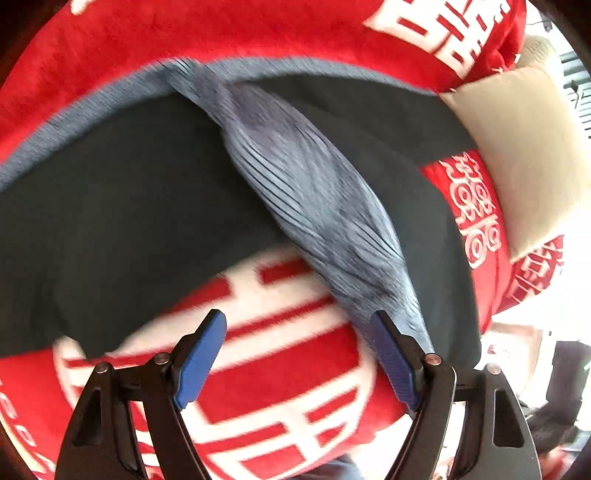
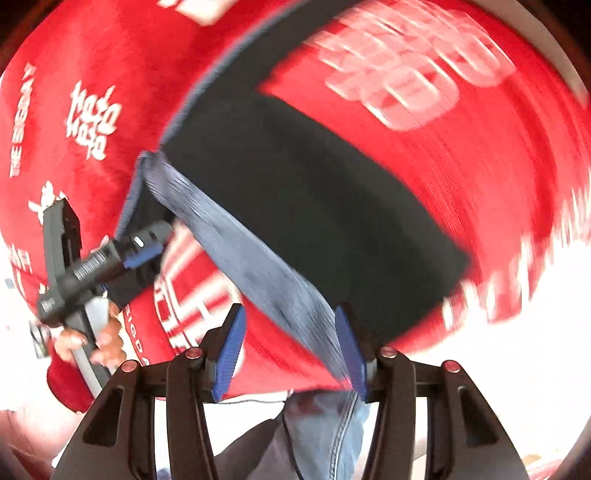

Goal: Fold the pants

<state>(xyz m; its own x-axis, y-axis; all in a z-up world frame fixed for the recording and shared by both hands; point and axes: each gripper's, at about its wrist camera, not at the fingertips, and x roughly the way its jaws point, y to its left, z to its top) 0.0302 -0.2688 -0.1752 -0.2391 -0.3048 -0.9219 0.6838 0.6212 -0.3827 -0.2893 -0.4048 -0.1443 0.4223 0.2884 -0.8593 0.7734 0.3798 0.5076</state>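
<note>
Dark pants (image 1: 129, 206) lie spread on a red blanket, with a grey-blue ribbed edge along their far side. A long grey ribbed strip (image 1: 314, 192) of them runs slantwise down to the outer side of my left gripper's right finger. My left gripper (image 1: 297, 321) is open over the blanket, nothing between its blue pads. In the right wrist view the same pants (image 2: 314, 206) and strip (image 2: 258, 266) show, the strip ending against the inner face of the right pad. My right gripper (image 2: 290, 312) is open, not pinching the strip. The left gripper (image 2: 140, 254) appears there at the left, in a hand (image 2: 107, 343).
The red blanket (image 1: 258, 33) with white characters covers the whole surface. A beige pillow (image 1: 517, 166) lies at its right end. The blanket's near edge drops off just below my right gripper, where a leg in blue jeans (image 2: 332, 424) stands. Both views are motion-blurred.
</note>
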